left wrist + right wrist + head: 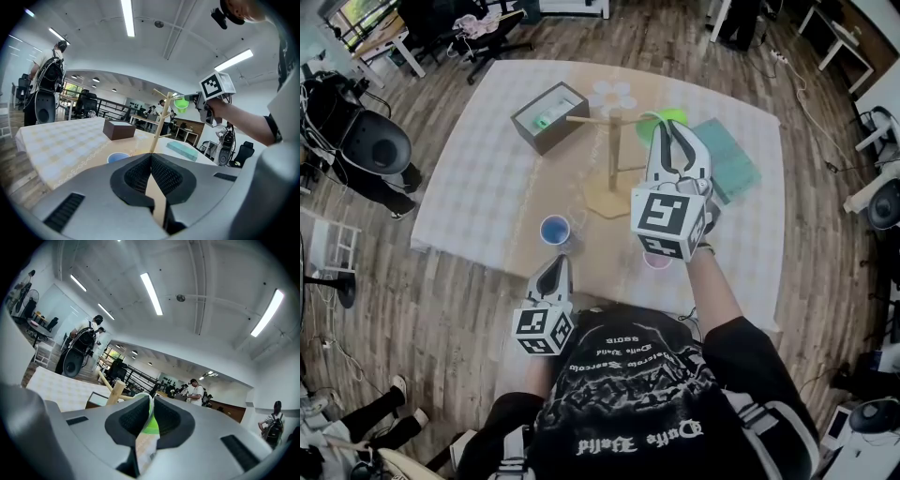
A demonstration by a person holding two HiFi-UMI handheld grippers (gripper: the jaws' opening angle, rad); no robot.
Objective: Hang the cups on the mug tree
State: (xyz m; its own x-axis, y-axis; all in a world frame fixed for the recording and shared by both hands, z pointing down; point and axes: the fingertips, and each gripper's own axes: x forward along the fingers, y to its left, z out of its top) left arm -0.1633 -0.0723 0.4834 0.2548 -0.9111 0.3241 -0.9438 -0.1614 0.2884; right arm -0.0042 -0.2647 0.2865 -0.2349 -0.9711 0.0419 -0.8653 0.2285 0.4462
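The wooden mug tree stands mid-table on its flat base. My right gripper is raised just right of the tree's top, shut on the rim of a green cup. In the right gripper view the cup's green wall sits pinched between the pads, with a peg of the tree close by on the left. A blue cup stands upright in front of the tree. A pink cup shows partly under my right hand. My left gripper hovers low near the blue cup, shut and holding nothing.
A brown open box lies behind and left of the tree, with a teal pad to the right and a flower-shaped mat at the back. The checked tablecloth covers the table. Chairs and people surround it.
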